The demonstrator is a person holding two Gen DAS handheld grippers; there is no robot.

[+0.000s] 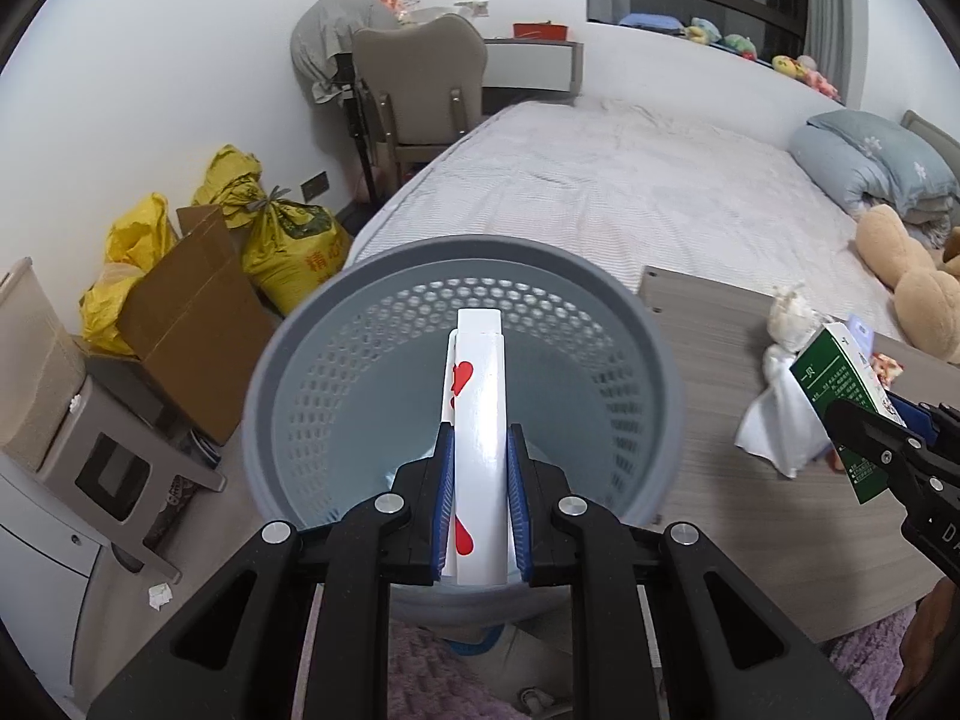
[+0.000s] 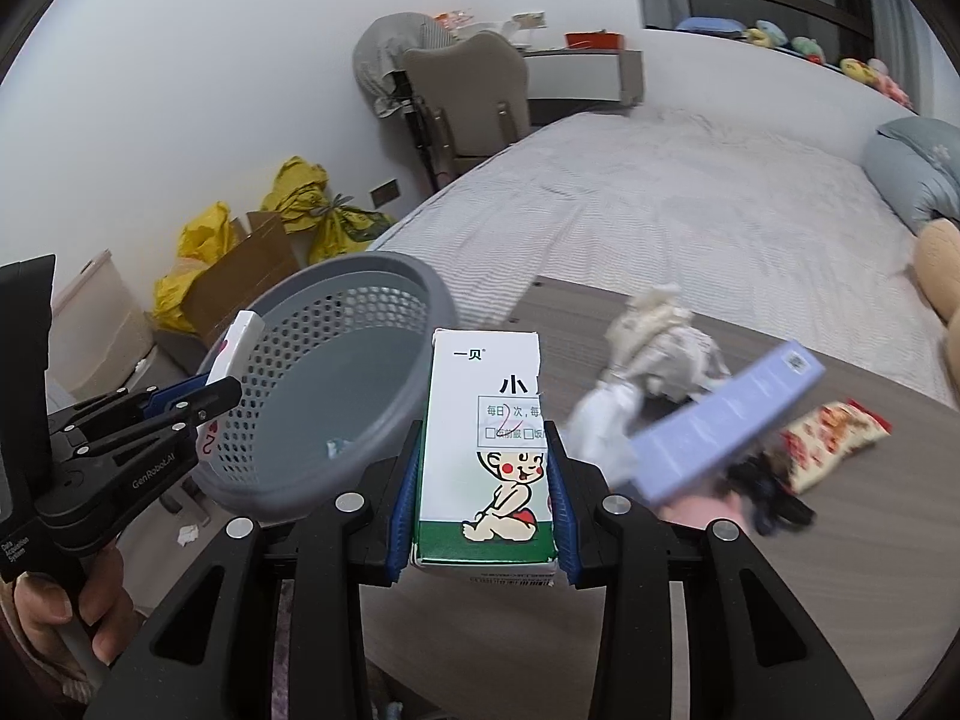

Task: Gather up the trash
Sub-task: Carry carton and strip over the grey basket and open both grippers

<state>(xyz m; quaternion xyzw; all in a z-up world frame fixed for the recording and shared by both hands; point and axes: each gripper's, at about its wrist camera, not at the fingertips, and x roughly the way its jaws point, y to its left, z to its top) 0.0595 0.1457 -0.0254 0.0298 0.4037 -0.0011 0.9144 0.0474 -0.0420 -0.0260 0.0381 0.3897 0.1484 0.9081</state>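
My left gripper (image 1: pixel 478 444) is shut on a white box with red hearts (image 1: pixel 477 408) and holds it over the mouth of a grey perforated bin (image 1: pixel 336 360). My right gripper (image 2: pixel 483 438) is shut on a green and white medicine box (image 2: pixel 486 438) beside the bin (image 2: pixel 384 282), above the wooden table (image 2: pixel 780 570). In the right wrist view the left gripper (image 2: pixel 219 384) shows at the bin's left rim. In the left wrist view the right gripper (image 1: pixel 864 420) and its medicine box (image 1: pixel 837 378) show at the right. The bin holds a small scrap (image 2: pixel 336 447).
On the table lie crumpled white tissues (image 2: pixel 648 336), a lilac box (image 2: pixel 726 420), a red snack wrapper (image 2: pixel 834 438) and a dark object (image 2: pixel 768 492). A bed (image 1: pixel 630 192) lies behind. Yellow sacks (image 1: pixel 288 246), a cardboard box (image 1: pixel 192 324) and a stool (image 1: pixel 114 462) stand at left.
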